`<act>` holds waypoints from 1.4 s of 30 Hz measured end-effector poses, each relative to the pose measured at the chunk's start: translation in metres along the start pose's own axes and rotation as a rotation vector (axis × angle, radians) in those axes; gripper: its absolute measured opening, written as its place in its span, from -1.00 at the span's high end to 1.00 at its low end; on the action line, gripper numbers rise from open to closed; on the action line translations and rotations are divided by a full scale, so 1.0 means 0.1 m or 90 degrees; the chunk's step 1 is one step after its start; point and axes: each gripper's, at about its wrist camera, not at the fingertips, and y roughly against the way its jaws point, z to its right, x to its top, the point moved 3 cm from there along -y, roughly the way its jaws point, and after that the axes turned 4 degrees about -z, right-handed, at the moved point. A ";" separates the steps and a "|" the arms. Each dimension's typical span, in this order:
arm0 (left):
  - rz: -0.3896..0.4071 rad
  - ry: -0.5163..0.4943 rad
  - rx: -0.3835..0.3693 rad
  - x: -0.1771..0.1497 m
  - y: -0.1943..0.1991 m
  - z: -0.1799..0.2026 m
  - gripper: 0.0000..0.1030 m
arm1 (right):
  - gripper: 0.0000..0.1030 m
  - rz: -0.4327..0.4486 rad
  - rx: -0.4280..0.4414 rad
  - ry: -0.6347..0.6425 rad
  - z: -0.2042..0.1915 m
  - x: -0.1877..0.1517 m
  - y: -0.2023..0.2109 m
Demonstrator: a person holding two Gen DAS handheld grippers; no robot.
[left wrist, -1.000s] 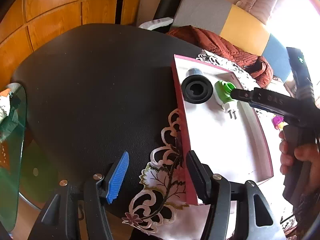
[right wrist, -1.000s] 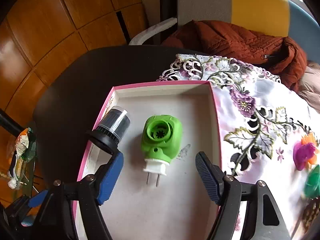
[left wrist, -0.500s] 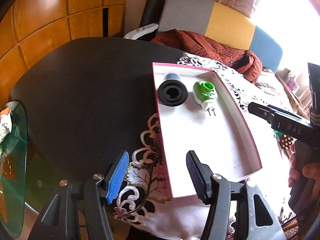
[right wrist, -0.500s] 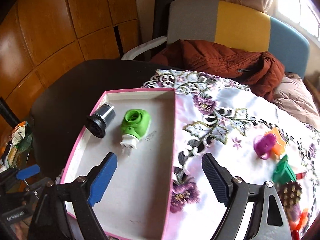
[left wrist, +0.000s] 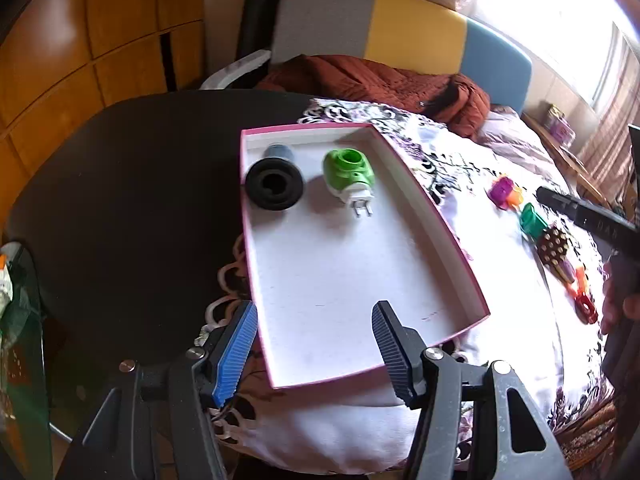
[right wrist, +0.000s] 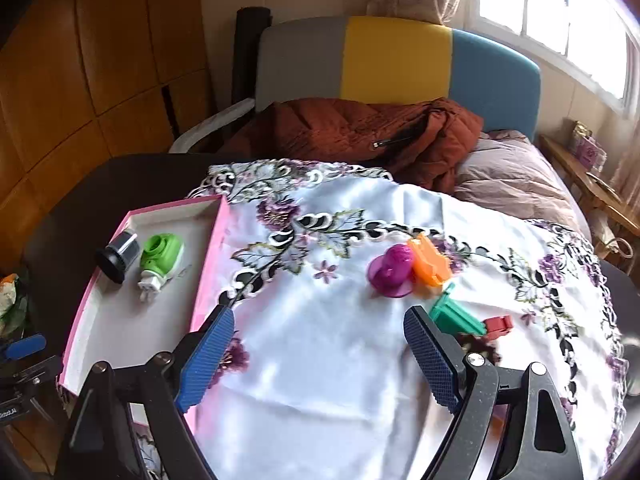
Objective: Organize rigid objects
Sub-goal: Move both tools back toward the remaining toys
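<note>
Now right claw (right wrist: 318,354) hovers over tablecloth (right wrist: 340,344).

Wood-panelled wall (right wrist: 100,60) at left; grey, yellow and blue headboard (right wrist: 396,64) behind; bright window (right wrist: 560,12) at upper right, daylight entering

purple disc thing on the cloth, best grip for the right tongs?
Grip the purple disc by its raised dome rather than the flat rim, coming from above with the open right tongs. The orange piece touches its right side, so set the pads front-to-back.
</note>
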 end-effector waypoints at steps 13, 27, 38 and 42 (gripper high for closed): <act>-0.007 -0.075 -0.005 0.12 -0.08 0.49 -0.16 | -0.77 0.076 -0.206 -0.148 1.47 -0.19 0.23; -0.050 -0.132 -0.052 0.26 -0.34 1.16 -0.16 | -0.86 0.070 -0.164 -0.363 2.07 -0.40 0.30; -0.077 -0.153 -0.098 0.52 -0.55 1.62 -0.16 | -0.90 0.060 -0.135 -0.420 2.21 -0.46 0.28; -0.087 -0.152 -0.111 0.65 -0.68 1.76 -0.16 | -0.91 0.059 -0.128 -0.421 2.21 -0.45 0.27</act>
